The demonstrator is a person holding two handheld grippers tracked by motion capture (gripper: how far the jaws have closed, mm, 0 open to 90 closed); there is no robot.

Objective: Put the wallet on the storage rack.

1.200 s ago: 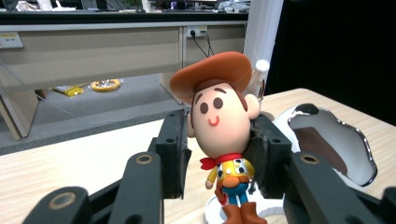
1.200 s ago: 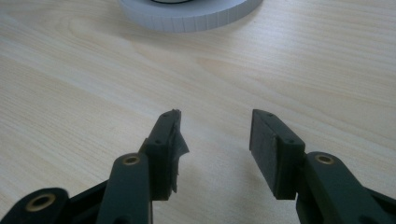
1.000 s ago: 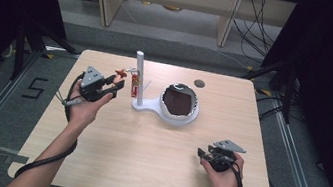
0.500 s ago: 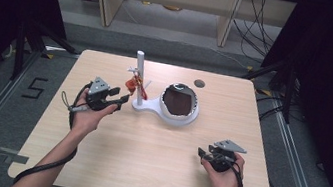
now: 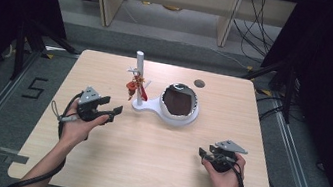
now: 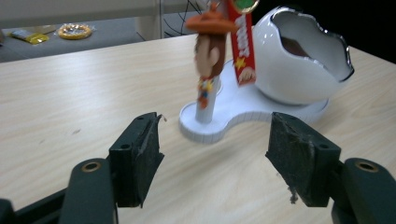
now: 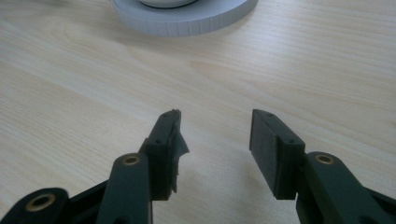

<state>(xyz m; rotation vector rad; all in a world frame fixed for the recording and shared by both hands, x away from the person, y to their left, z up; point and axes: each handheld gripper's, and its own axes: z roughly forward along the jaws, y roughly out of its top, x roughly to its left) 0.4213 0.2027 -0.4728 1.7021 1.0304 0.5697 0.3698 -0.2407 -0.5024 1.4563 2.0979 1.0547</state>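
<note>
High view: the left gripper (image 5: 113,112) sits at about nine o'clock on the table (image 5: 92,163), its jaws having just been opening, nothing between them. The keychain charm (image 5: 135,86) hangs on the white post (image 5: 138,71) of the stand (image 5: 152,106), just beyond the jaw tips toward one o'clock, apart from them. The right gripper (image 5: 203,154) rests near five o'clock, well apart from the charm.

Left gripper view: its jaws stand wide with bare table between; the charm (image 6: 210,51) hangs at twelve o'clock past them, the eggshell bowl (image 6: 303,60) at two o'clock.

Right gripper view: the right gripper (image 7: 215,126) is partly open and empty, the stand's base (image 7: 187,21) at twelve o'clock.
</note>
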